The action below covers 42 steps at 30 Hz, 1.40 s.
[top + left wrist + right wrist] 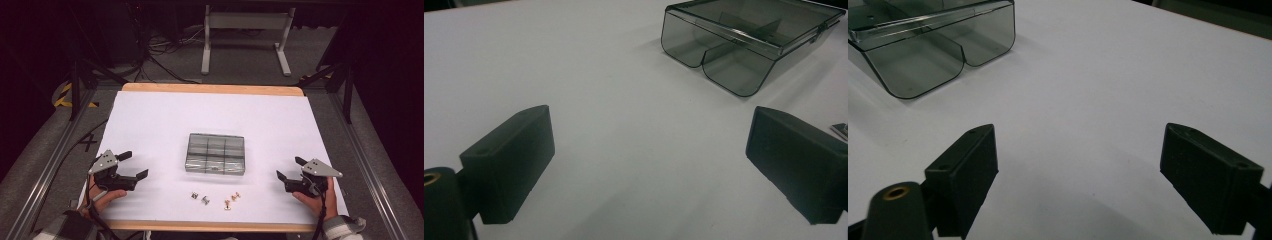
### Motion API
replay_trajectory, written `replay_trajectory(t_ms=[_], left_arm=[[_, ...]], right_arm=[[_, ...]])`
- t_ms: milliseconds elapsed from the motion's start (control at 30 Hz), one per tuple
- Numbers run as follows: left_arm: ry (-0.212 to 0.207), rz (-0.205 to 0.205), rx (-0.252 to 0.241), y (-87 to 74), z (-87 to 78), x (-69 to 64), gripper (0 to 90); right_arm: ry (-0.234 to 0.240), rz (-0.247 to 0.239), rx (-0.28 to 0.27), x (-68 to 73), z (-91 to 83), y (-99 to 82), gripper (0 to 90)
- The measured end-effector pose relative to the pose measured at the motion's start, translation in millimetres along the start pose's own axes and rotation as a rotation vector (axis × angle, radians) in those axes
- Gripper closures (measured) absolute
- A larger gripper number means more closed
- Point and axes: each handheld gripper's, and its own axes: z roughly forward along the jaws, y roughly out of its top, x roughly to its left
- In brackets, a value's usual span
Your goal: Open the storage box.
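Grippers rested wide open and empty at either side of a white table (150, 120). The left gripper (136, 165) and right gripper (288, 168) each pointed inward toward a closed, smoky clear compartment box (215, 153), which sat ahead of and between the fingertips, well apart from both. Four small metal clips (215, 199), two silver and two coppery, lay in a row between the grippers, nearer the person than the box. Work appeared not yet begun; the next move likely called for reaching in to open the box or pinch a clip.
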Motion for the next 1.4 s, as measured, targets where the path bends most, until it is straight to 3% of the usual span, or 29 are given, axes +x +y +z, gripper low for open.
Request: replay_trajectory(t_ms=[467,700,867,967,1000,1067,1133,1200,1300,1333,1400], left_arm=[[-0.014,0.006,0.033,1.9,3.1,0.5,10.3],[-0.028,0.038,0.056,5.3,6.3,-6.3,12.4],[-0.057,0.055,0.077,12.7,13.4,-11.3,16.7],[-0.108,0.040,0.065,20.7,17.8,-15.8,24.8],[-0.108,0.040,0.065,20.7,17.8,-15.8,28.0],[-0.116,0.078,0.060,30.0,22.6,-21.9,30.1],[-0.133,0.085,0.067,36.4,28.2,-25.3,36.2],[-0.129,0.107,0.082,42.2,36.6,-28.5,40.5],[-0.139,0.124,0.099,47.3,48.0,-31.3,45.1],[-0.128,0.135,0.110,49.2,52.7,-31.9,49.9],[-0.142,0.131,0.117,52.1,62.7,-31.2,55.8]], right_arm=[[-0.003,-0.021,0.017,2.4,1.5,1.0,19.0],[0.002,0.000,0.026,-1.4,3.2,3.8,22.3],[0.046,-0.014,0.020,6.8,5.6,13.0,27.0],[0.086,-0.039,0.018,16.1,8.8,22.7,29.4],[0.086,-0.039,0.018,16.1,8.8,22.7,29.4],[0.119,-0.069,0.011,24.5,12.1,32.0,31.7],[0.140,-0.098,0.009,32.1,14.4,40.9,33.8],[0.184,-0.095,0.006,37.7,17.2,48.5,35.6],[0.203,-0.108,0.023,43.6,20.7,56.7,36.5],[0.232,-0.106,0.030,45.8,22.8,60.8,37.8],[0.236,-0.121,0.050,51.0,25.9,65.3,39.5]])
